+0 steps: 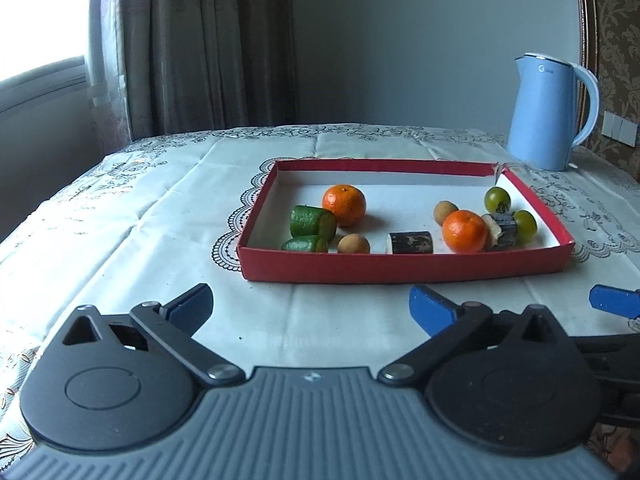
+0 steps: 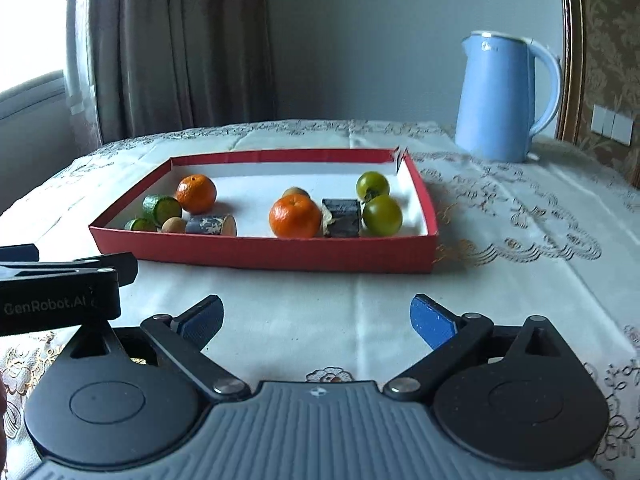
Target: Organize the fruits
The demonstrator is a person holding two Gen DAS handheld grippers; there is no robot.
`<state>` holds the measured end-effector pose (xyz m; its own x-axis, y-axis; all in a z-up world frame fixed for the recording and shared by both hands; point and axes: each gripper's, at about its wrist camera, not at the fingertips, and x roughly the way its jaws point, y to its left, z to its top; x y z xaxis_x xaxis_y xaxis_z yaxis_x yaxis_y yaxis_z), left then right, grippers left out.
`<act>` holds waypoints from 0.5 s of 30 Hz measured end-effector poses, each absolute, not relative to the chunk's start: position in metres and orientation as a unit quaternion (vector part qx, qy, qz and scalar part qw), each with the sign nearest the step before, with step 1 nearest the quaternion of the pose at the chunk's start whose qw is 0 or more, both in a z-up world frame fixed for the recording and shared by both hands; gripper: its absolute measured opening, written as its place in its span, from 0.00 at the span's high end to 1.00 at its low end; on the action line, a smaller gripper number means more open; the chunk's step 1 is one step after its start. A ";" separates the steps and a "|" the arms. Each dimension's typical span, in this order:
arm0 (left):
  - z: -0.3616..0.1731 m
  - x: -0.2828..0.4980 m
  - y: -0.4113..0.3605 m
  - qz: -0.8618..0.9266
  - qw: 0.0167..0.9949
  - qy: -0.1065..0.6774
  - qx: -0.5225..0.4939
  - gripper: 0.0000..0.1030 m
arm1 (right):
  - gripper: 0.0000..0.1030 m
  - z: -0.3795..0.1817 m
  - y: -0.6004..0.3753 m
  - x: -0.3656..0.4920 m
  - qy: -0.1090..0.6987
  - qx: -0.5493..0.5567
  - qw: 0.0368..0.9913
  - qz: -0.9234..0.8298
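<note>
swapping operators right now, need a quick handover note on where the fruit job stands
Left gripper: open, empty, short of the tray.
Right gripper: open, empty, beside it.
Red tray holds everything: two oranges, two cucumber pieces, two longans, two dark sugarcane pieces, two green tomatoes.
Done: all pieces are in the tray, none on the tablecloth.
Left: kinds are mixed; grouping like with like probably remains.
</note>
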<state>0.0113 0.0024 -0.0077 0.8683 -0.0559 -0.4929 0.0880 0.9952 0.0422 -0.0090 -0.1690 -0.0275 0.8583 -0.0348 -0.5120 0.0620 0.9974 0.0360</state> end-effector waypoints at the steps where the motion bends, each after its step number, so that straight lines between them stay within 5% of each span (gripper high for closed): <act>1: -0.007 0.011 0.003 -0.034 0.966 0.254 0.032 0.00 | 0.02 -0.027 -0.169 -0.010 0.264 0.024 0.964 -0.027; 15: -0.013 0.004 -0.003 -0.028 0.965 0.254 0.063 0.00 | 0.02 -0.027 -0.189 -0.007 0.267 0.053 0.959 -0.075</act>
